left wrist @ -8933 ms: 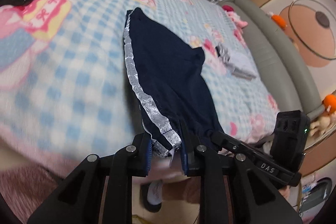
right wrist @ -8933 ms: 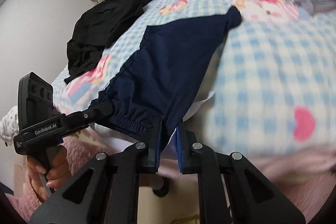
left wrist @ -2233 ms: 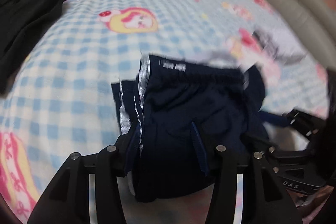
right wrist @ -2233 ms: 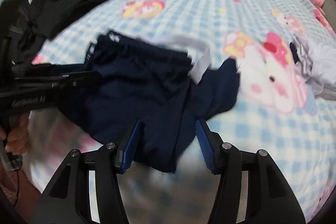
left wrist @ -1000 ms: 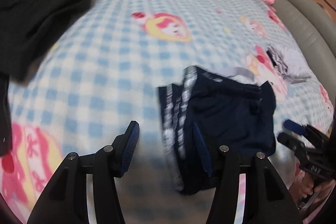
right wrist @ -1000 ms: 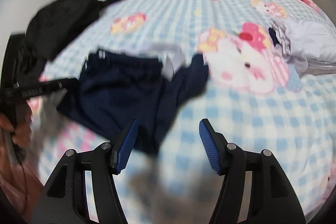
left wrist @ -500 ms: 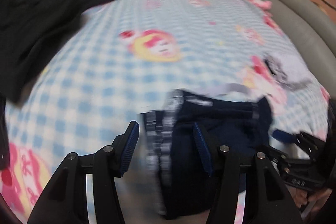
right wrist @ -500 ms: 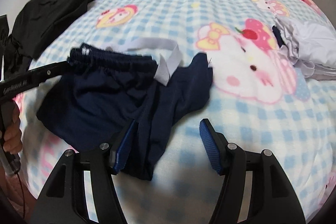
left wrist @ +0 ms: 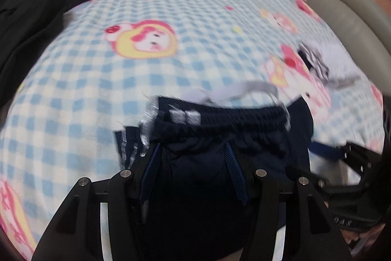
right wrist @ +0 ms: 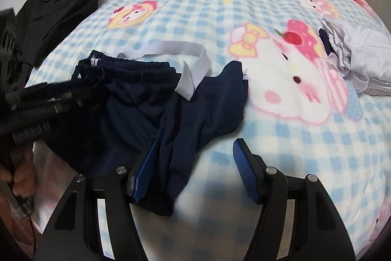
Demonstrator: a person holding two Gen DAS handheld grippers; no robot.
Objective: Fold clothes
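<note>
Navy shorts (right wrist: 136, 114) are lying bunched near the front edge of the checked blanket (right wrist: 244, 28), waistband facing away, a grey strap (right wrist: 176, 48) looping off it. Left gripper (left wrist: 190, 158) is hovering over the shorts, jaws spread wide, fabric sitting between them but not pinched. Right gripper (right wrist: 193, 163) is also standing wide, 1 pad touching the shorts' loose edge, the other over bare blanket. Black garment (right wrist: 56, 14) is lying far left, grey folded clothes (right wrist: 359, 53) far right, both well apart.
</note>
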